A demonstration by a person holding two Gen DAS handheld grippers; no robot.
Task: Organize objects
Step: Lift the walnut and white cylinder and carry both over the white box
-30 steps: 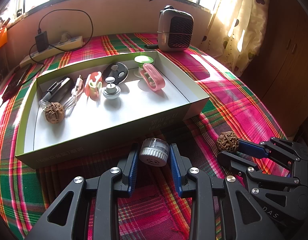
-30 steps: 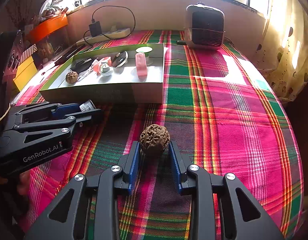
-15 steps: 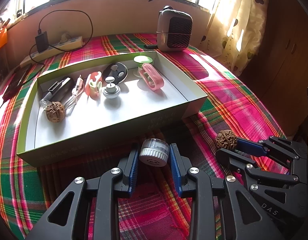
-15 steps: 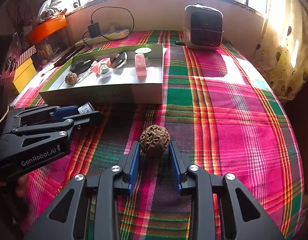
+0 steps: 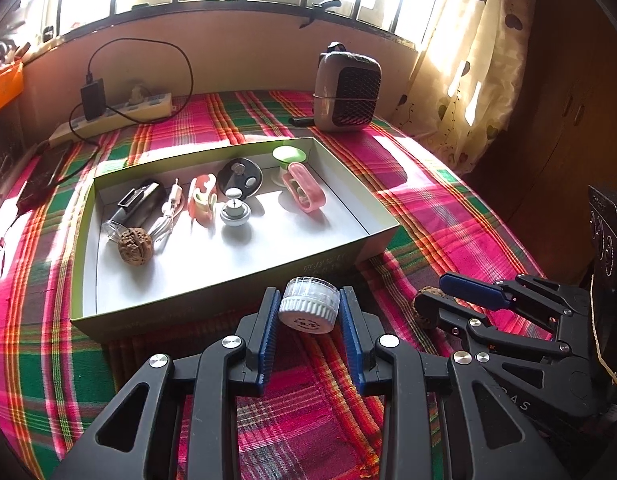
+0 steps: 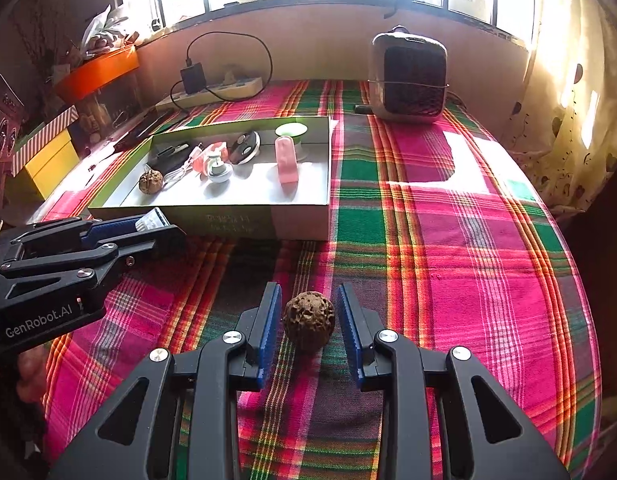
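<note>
My left gripper (image 5: pixel 308 296) is shut on a small clear jar with a white ribbed cap (image 5: pixel 308 308) and holds it tilted just in front of the green-rimmed box (image 5: pixel 236 280). From the right wrist, that gripper (image 6: pixel 170 222) and jar (image 6: pixel 150 219) show at the left. My right gripper (image 6: pixel 308 292) stands open around a brown walnut (image 6: pixel 308 320) on the plaid cloth, with a narrow gap at each pad. Inside the box lie a second walnut (image 5: pixel 135 246), a pink clip (image 5: pixel 304 192), a black disc (image 5: pixel 240 174) and several other small items.
A grey heater (image 5: pixel 346 92) stands behind the box and a power strip with a charger (image 5: pixel 120 114) lies at the back left. Yellow and orange boxes (image 6: pixel 44 156) crowd the left edge. A curtain (image 5: pixel 468 60) hangs at the right. Plaid cloth (image 6: pixel 448 240) spreads to the box's right.
My right gripper has slid forward, so the walnut that sat at its fingertips now lies between the pads. The left gripper and jar have barely moved.
</note>
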